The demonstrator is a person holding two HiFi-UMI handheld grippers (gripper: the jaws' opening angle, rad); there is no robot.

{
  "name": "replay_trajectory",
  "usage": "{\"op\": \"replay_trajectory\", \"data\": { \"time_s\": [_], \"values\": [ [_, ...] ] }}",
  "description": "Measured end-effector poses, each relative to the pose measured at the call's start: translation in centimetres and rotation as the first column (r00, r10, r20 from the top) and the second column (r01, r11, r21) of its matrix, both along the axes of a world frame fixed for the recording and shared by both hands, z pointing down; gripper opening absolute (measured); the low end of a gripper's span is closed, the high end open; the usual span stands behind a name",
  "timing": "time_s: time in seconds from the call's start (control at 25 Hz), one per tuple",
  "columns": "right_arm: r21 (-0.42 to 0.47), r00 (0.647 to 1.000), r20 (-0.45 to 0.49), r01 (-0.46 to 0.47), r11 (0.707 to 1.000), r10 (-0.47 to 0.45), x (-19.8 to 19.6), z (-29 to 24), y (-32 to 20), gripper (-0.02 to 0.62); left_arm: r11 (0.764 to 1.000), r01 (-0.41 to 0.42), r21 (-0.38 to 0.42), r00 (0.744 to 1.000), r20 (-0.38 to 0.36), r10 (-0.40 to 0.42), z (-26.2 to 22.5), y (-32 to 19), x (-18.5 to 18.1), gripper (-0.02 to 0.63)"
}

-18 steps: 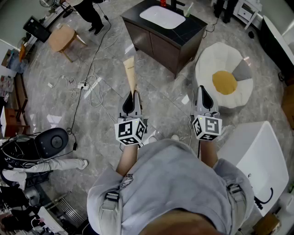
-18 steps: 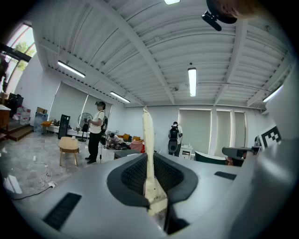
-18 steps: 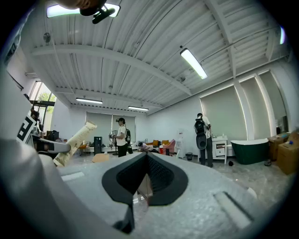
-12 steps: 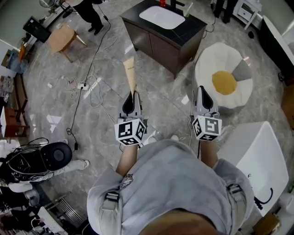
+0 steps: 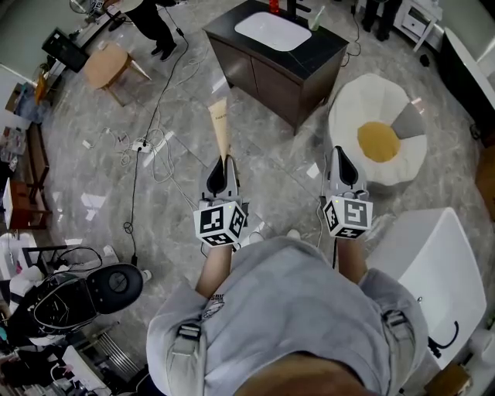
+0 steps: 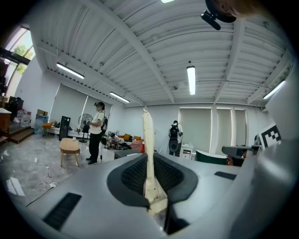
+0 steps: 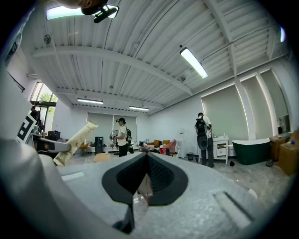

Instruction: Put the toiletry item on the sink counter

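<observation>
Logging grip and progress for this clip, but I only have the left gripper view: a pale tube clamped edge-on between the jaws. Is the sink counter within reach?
Observer: Probably not. In the head view the sink counter stands well ahead; the tube in the left gripper points towards it.
Operator: Does the right gripper carry anything?
Observer: No, the right gripper has its jaws together, nothing between them.
Operator: Anything on the counter already?
Observer: A red item and a pale green bottle behind the white basin.
</observation>
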State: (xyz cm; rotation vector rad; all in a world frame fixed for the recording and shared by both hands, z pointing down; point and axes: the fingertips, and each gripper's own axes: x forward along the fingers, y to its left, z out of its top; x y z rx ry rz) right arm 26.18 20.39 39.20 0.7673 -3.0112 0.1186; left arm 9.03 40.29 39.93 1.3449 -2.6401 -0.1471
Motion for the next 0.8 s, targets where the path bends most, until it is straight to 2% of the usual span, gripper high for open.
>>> {"op": "replay_trajectory", "data": {
  "time_s": [0.4, 0.8],
  "values": [
    [0.036, 1.000, -0.011, 0.027, 0.999, -0.027, 2.5, 0.2, -1.9, 0.005, 1.000, 0.011, -0.006, 1.000, -0.002, -0.011, 0.4, -2.2, 3.2, 0.035],
    [-0.012, 1.000, -0.005, 0.015, 1.000, -0.015, 5.2, 2.0, -5.0, 0.005, 1.000, 0.000, -0.024, 1.000, -0.009, -0.001, 1.2, -4.8, 6.0, 0.035]
  ]
}}
